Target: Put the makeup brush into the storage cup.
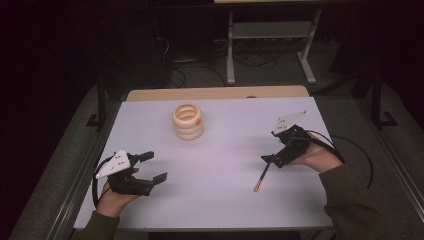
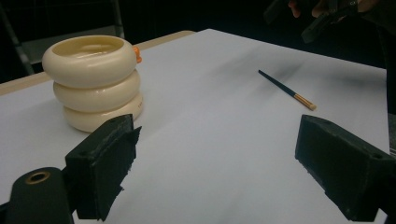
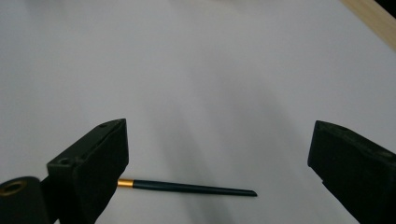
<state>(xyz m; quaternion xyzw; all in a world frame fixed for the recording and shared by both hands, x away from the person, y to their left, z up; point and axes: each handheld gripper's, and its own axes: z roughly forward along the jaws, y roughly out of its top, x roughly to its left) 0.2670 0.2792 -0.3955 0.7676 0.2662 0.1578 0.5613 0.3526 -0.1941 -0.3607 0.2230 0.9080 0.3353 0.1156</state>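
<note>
A slim dark chopstick with a gold-banded, light wooden butt end (image 1: 262, 176) lies flat on the white table (image 1: 225, 165), just below and in front of my right gripper (image 1: 272, 159), whose jaws stand wide apart and grip nothing. From the high view, the stick's long axis runs on a diagonal: its pale butt end points toward my side of the table and slightly left, while its dark tapered tip points away and to the right, up under my right gripper's jaws. In my right gripper view the chopstick (image 3: 187, 187) lies crosswise low between the two black jaws, gold band next to the left-hand jaw, pointed tip aimed toward the right-hand one, touching neither so far as I can tell. My left gripper (image 1: 152, 167) hovers over the near left part of the table, well apart from the stick, its jaws likewise spread wide and empty. In my left gripper view the chopstick (image 2: 287, 90) rests on the bare white surface off to the right, butt end nearer to me. A cream-coloured holder shaped like three stacked rings (image 1: 188, 121), bearing a small orange mark on its side, stands upright toward the far middle of the table, well apart from the chopstick and both grippers.
</note>
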